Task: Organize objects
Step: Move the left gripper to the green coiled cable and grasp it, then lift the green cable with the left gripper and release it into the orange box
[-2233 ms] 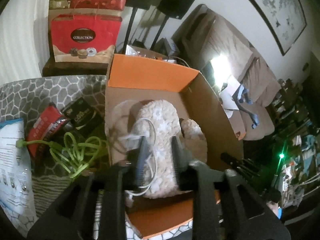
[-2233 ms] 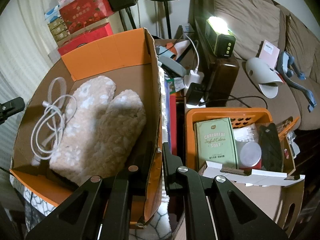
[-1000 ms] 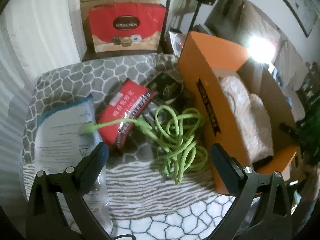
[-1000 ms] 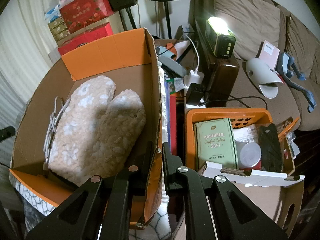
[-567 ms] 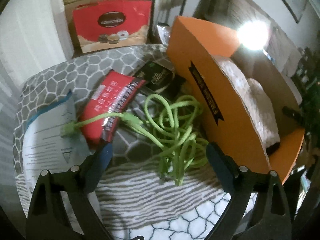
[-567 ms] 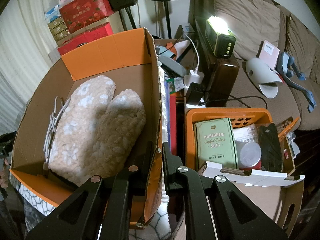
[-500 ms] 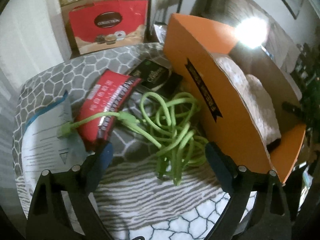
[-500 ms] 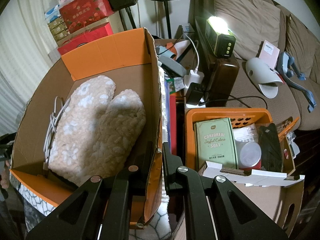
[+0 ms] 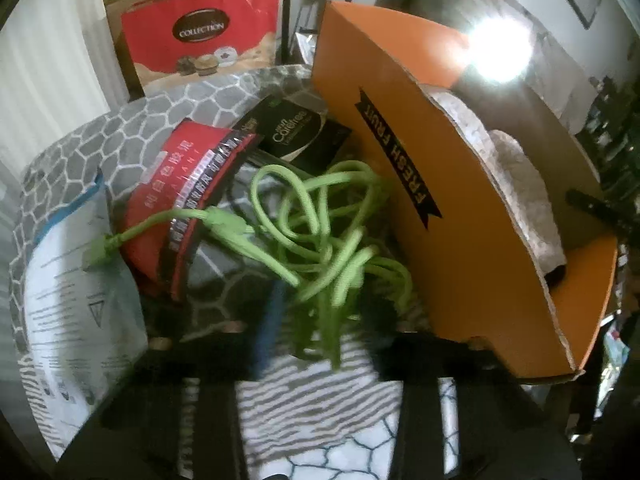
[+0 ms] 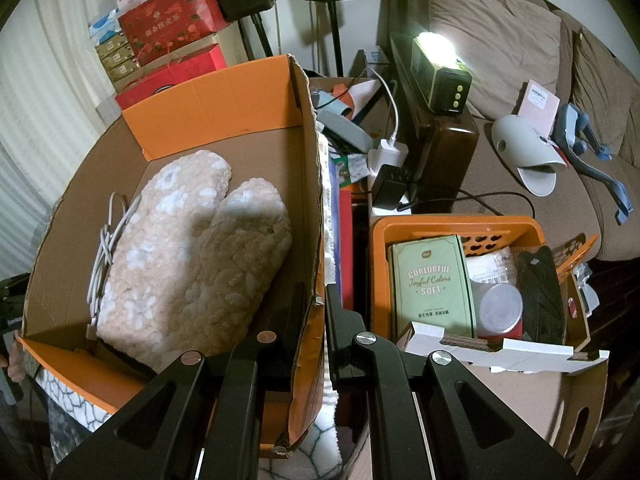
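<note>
A tangled green cable [image 9: 328,236] lies on the grey patterned cloth [image 9: 96,140] beside the orange cardboard box [image 9: 452,240]. My left gripper [image 9: 320,320] straddles the near end of the cable; its blurred fingers are close around it, and I cannot tell whether they grip it. A red packet [image 9: 176,192], a black packet [image 9: 296,132] and a white bag [image 9: 76,308] lie around the cable. My right gripper [image 10: 316,304] is shut on the box's right wall [image 10: 312,200]. Inside the box lie fluffy beige slippers [image 10: 192,256] and a white cable [image 10: 108,240].
An orange basket [image 10: 452,224] with a green box [image 10: 432,280] and other items stands right of the cardboard box. Behind are a lit lamp [image 10: 440,68], chargers, a sofa and red gift bags [image 9: 200,36].
My left gripper left the white cable in the box, moved out to the left, and came down over the green cable with its fingers narrowing. The right gripper has not moved.
</note>
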Tool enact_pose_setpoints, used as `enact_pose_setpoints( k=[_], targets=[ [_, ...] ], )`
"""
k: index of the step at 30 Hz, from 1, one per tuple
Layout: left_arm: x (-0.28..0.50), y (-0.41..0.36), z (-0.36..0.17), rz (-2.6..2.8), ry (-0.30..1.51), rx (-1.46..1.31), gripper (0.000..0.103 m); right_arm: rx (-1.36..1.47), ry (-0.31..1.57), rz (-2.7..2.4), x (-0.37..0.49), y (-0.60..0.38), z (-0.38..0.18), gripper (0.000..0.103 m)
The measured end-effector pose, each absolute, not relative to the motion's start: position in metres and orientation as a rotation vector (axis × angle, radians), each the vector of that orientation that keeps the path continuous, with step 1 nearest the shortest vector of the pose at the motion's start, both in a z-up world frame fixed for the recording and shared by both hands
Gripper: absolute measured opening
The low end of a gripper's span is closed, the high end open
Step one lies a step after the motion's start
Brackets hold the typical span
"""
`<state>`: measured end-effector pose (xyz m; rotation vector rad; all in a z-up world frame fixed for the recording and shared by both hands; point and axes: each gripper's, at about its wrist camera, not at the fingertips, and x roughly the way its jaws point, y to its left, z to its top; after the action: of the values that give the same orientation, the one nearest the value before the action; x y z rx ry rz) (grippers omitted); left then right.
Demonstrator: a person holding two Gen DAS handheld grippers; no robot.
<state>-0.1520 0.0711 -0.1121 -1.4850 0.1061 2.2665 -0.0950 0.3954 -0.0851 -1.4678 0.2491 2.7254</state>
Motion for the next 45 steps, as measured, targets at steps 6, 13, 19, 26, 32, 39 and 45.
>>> enact_pose_setpoints(
  k=[6, 13, 19, 26, 32, 39, 45],
  targets=[
    [-0.153, 0.058, -0.104, 2.272, 0.01, -1.489, 0.012, -1.467, 0.251, 2.726, -0.095, 0.395, -0.085, 0.008],
    [-0.16, 0.038, -0.084, 2.314, -0.12, -1.467, 0.011, -1.468, 0.25, 2.725, -0.095, 0.395, -0.085, 0.008],
    [-0.159, 0.026, -0.05, 2.344, -0.229, -1.38, 0.011, -1.468, 0.249, 2.725, -0.095, 0.395, -0.085, 0.008],
    [-0.159, 0.038, -0.011, 2.355, -0.275, -1.267, 0.011, -1.468, 0.25, 2.725, -0.095, 0.396, -0.085, 0.008],
    [-0.154, 0.057, 0.006, 2.354, -0.257, -1.226, 0.011, -1.469, 0.249, 2.725, -0.095, 0.396, -0.085, 0.008],
    [-0.153, 0.091, 0.01, 2.322, -0.233, -1.212, 0.011, -1.468, 0.249, 2.725, -0.095, 0.396, -0.085, 0.008],
    [-0.151, 0.123, 0.009, 2.271, -0.226, -1.207, 0.011, -1.469, 0.249, 2.725, -0.095, 0.396, -0.085, 0.008]
  ],
)
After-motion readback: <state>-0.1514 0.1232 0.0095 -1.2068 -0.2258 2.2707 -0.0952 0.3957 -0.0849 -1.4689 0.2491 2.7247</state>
